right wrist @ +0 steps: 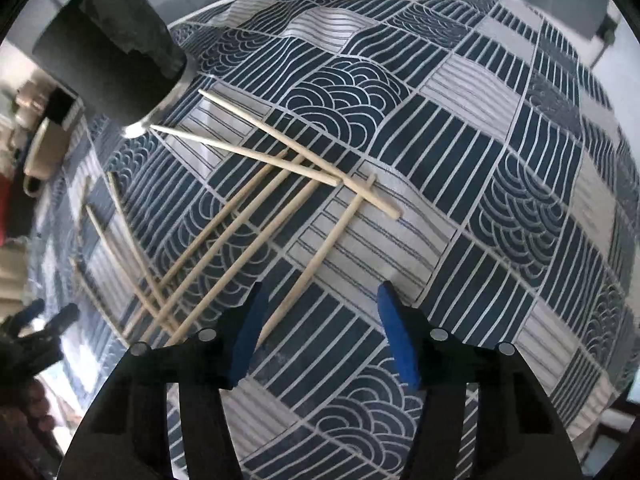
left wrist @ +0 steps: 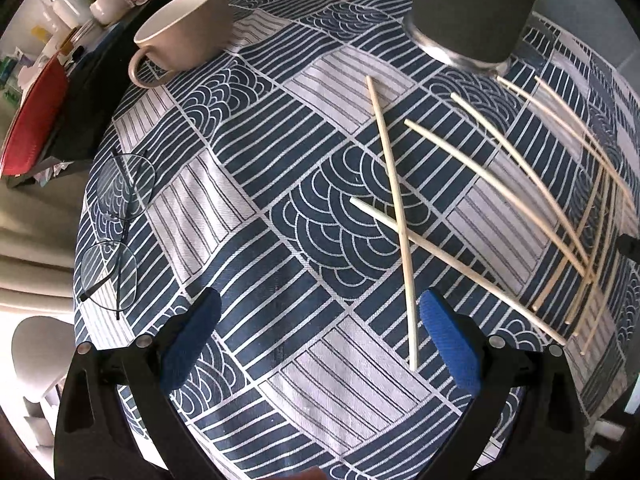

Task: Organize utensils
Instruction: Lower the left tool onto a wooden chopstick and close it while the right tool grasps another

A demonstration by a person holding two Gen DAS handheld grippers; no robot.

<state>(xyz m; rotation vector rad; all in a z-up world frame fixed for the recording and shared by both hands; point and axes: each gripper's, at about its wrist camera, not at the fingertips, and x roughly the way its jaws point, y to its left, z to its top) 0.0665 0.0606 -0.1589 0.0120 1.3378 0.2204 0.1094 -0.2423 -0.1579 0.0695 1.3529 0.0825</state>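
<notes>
Both grippers' fingers gape wide over scattered chopsticks [left wrist: 394, 184], dark holder [left wrist: 476, 8], mug [left wrist: 184, 28] and glasses [left wrist: 116, 224] nearby.

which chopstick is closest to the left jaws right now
The chopstick running almost straight away from the camera, its near tip ending just inside the right blue pad of the open left gripper. It crosses over another; the rest fan rightward.

Home dining spot: patterned tablecloth [left wrist: 248, 240], mug [left wrist: 180, 36], eyeglasses [left wrist: 116, 224], cluttered side shelf [left wrist: 72, 20].
</notes>
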